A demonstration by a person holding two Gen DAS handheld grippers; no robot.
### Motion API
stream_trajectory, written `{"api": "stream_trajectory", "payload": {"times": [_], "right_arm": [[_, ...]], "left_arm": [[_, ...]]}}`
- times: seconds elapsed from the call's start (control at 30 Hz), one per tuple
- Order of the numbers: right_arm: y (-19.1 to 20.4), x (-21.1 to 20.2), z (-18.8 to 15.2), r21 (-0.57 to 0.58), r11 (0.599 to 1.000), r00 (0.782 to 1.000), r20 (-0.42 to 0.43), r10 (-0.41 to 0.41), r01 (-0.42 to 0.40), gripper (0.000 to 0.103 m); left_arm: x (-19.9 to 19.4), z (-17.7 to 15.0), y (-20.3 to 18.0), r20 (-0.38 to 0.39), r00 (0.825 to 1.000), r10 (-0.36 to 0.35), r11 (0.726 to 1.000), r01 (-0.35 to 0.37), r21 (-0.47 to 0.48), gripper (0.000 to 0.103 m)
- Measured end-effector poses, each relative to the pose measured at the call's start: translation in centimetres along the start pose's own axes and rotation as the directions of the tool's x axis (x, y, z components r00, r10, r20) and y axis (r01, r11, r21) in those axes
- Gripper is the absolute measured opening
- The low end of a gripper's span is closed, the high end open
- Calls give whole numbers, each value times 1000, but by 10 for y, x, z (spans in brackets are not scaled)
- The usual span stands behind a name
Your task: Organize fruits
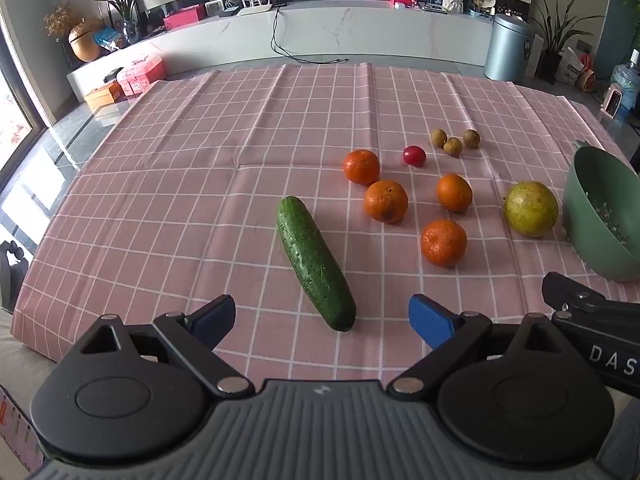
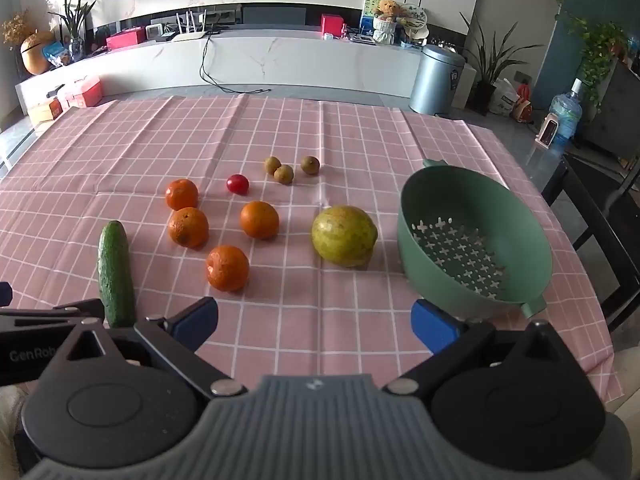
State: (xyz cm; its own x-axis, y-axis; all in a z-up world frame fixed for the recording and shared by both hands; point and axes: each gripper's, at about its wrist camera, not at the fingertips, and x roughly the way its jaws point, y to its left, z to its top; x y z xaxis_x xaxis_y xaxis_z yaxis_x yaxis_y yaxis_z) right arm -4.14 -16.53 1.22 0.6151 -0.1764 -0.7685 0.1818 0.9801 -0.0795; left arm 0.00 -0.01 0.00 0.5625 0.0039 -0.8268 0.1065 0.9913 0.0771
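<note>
Left claw [image 1: 322,320] spread wide, empty, flanking near tip of cucumber [image 1: 315,262] without touching. Right claw [image 2: 314,322] equally wide, empty, near green colander [image 2: 472,240].

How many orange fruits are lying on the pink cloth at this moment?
4, all loose on the cloth: the far-left orange, the orange just in front of it, the middle orange and the nearest orange. None appears hidden; the green colander is empty.

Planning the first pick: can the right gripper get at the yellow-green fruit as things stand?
Probably yes. The right gripper has its jaws open, and only bare tablecloth lies between it and the yellow-green fruit.
</note>
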Motion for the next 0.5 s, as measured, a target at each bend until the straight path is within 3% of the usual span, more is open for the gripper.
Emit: {"api": "stream_trajectory", "payload": {"times": [0.5], "right_arm": [[0,-1,0,3,1000,1000,7,3,-3,99]], "left_arm": [[0,0,0,1,1000,-2,1000,2,-1,103]]}}
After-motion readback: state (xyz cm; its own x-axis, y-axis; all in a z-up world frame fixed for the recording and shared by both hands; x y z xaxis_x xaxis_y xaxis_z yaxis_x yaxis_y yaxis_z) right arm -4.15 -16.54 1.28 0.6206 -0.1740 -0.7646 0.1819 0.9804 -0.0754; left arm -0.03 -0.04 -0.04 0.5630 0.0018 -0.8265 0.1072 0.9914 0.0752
